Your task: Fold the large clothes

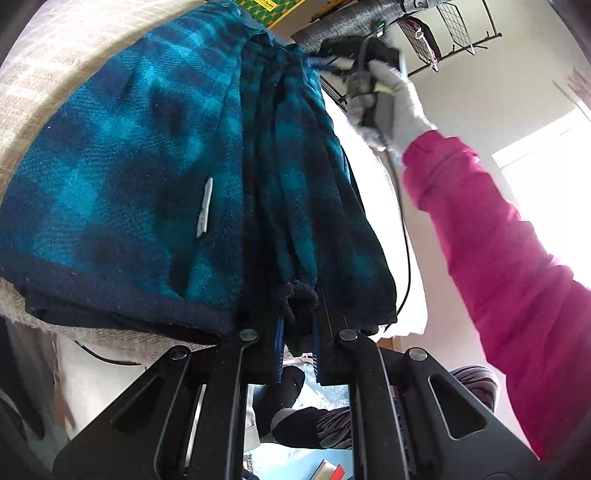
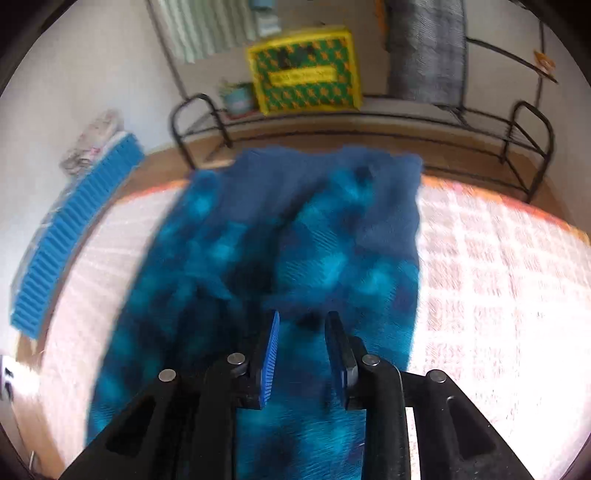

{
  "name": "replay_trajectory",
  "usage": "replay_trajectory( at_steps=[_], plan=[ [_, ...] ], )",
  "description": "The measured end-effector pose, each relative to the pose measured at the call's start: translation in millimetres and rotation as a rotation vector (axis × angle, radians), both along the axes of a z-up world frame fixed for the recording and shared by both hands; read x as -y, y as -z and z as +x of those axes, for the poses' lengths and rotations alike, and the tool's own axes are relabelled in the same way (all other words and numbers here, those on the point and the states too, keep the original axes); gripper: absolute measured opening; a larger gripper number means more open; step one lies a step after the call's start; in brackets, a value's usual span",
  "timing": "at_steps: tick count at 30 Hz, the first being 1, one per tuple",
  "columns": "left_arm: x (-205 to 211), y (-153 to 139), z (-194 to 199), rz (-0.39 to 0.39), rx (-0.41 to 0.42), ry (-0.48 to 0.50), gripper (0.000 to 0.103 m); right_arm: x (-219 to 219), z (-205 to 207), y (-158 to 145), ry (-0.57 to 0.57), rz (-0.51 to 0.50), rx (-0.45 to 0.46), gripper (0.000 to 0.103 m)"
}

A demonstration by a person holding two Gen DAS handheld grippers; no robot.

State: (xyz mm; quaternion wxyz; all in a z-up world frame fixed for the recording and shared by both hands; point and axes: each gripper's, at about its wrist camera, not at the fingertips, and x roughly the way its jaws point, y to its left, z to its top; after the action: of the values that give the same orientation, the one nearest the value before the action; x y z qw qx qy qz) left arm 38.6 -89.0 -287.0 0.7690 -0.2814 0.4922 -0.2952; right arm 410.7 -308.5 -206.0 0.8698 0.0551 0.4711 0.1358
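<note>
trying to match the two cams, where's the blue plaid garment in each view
Left wrist: blue plaid garment fills the upper left, its edge pinched in the left tool.
Right wrist: spread across the centre, under the right tool.
Shared landmark: the yellow-green box, top centre.

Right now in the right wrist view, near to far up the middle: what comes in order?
Right gripper, jaws apart over the cloth → blue-and-teal plaid fleece garment → black metal wire rack rail → yellow-and-green patterned box.

blue plaid garment (image 2: 295, 258) on checked bedspread (image 2: 498, 277)
</note>
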Motion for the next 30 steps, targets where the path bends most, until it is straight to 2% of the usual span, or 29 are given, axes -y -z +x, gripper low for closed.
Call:
replay_trajectory(
  at_steps=[2, 3, 4, 7, 9, 11, 12, 13, 17, 19, 21, 26, 29, 30],
  plan=[
    [1, 0, 0, -0.004, -0.004, -0.001, 0.01, -18, -1, -12, -0.085, -0.012, 0.007, 0.029],
    [1, 0, 0, -0.005, -0.005, -0.001, 0.01, -30, 1, -12, -0.123, -0.044, -0.003, 0.033],
    [1, -1, 0, -0.005, -0.005, -0.001, 0.01, -42, 4, -8, -0.164, -0.086, -0.02, 0.04],
    [2, -1, 0, 0.0, 0.001, 0.001, 0.01, -68, 13, 10, -0.197, -0.266, -0.053, 0.044],
    [2, 0, 0, 0.002, 0.003, 0.002, 0.01, -74, 21, 21, -0.182, -0.324, -0.075, 0.039],
    [2, 0, 0, 0.003, 0.004, 0.005, 0.01, -74, 26, 25, -0.171, -0.346, -0.086, 0.016],
    [1, 0, 0, 0.001, 0.003, 0.006, 0.01, -72, 27, 25, -0.166, -0.342, -0.09, 0.006],
    [1, 0, 0, -0.002, 0.002, 0.006, 0.01, -69, 27, 21, -0.157, -0.307, -0.086, 0.003],
    [1, 0, 0, -0.004, 0.003, 0.007, 0.01, -44, 23, -17, -0.107, -0.053, -0.022, 0.002],
    [1, 0, 0, -0.005, 0.004, 0.008, 0.01, -37, 23, -24, -0.091, 0.04, -0.019, 0.002],
    [1, 0, 1, -0.007, 0.002, 0.009, 0.01, -40, 27, -15, -0.087, 0.066, -0.036, 0.002],
    [2, -1, 1, 0.004, 0.007, 0.014, 0.01, -66, 43, 37, -0.095, 0.059, -0.106, 0.002],
    [2, -1, 2, 0.008, 0.006, 0.016, 0.01, -68, 46, 39, -0.097, 0.067, -0.081, 0.003],
    [2, -1, 2, 0.007, 0.001, 0.018, 0.01, -67, 46, 36, -0.102, 0.068, -0.08, 0.007]
  ],
)
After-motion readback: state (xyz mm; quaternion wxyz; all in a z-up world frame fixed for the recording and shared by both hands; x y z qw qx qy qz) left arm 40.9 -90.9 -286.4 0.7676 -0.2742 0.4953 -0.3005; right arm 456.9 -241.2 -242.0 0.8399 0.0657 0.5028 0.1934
